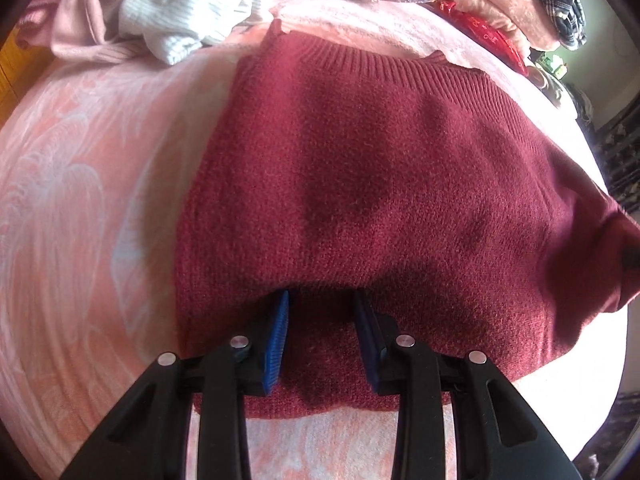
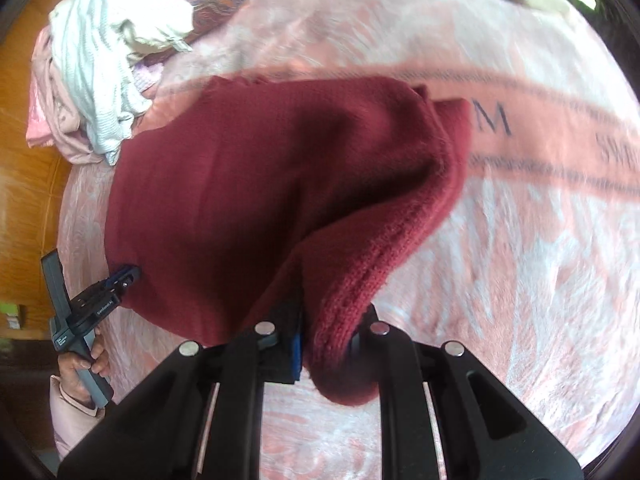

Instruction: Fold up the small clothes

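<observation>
1. Nearest the right wrist camera, the right gripper [image 2: 326, 344] is clamped on a thick rolled edge of the maroon knit sweater [image 2: 256, 200], lifting that side off the bed.
2. Nearest the left wrist camera, the left gripper [image 1: 322, 320] has its blue pads [image 1: 276, 344] set apart, with their tips tucked under a fold of the sweater [image 1: 380, 184]. Whether they pinch any cloth cannot be told; the gap between them looks wide.
3. The sweater lies in the middle of the pink patterned blanket [image 1: 88, 200], ribbed band at the far side. It appears partly folded: the body is doubled, but the right side hangs loose in the air, so the fold is likely midway, with laying down and smoothing left to do.
4. From the right view, the left gripper [image 2: 120, 276] touches the sweater's left edge, held by the person's hand [image 2: 82, 364].
5. Farther off, a heap of white and pale pink clothes [image 1: 172, 12] sits near the sweater's far left corner, probably still to be folded.
6. Beyond, more bedding and plaid cloth [image 1: 560, 0] crowd the far edge, limiting room to spread.
</observation>
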Demonstrator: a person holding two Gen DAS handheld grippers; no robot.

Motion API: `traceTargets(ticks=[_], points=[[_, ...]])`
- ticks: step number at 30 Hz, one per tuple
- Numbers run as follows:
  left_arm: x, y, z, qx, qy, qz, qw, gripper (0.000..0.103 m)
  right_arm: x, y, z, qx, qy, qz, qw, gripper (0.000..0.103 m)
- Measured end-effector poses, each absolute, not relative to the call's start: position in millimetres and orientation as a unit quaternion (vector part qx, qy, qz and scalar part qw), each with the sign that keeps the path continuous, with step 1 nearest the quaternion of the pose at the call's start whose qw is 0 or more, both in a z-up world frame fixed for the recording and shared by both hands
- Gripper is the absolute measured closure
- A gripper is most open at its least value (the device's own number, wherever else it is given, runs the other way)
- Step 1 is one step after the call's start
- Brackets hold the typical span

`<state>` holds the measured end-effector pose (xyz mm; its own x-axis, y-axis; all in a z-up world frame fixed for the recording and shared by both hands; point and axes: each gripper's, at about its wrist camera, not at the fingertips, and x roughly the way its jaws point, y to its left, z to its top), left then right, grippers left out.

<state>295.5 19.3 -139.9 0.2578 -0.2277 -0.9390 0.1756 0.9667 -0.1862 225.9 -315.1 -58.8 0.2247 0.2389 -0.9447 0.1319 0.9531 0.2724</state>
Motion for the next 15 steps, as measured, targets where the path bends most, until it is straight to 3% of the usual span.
traceTargets(ticks=[8, 15], points=[[295.4, 28.5, -140.9, -0.044, 0.596, -0.142, 0.789, 0.069, 241.9, -214.2, -52.5, 0.092, 0.589, 0.131, 0.793, 0.090], [294.8, 32.4, -141.1, -0.050, 0.598, -0.139, 0.787, 0.069, 241.6, -165.3, -101.8, 0.043, 0.611, 0.161, 0.774, 0.089]])
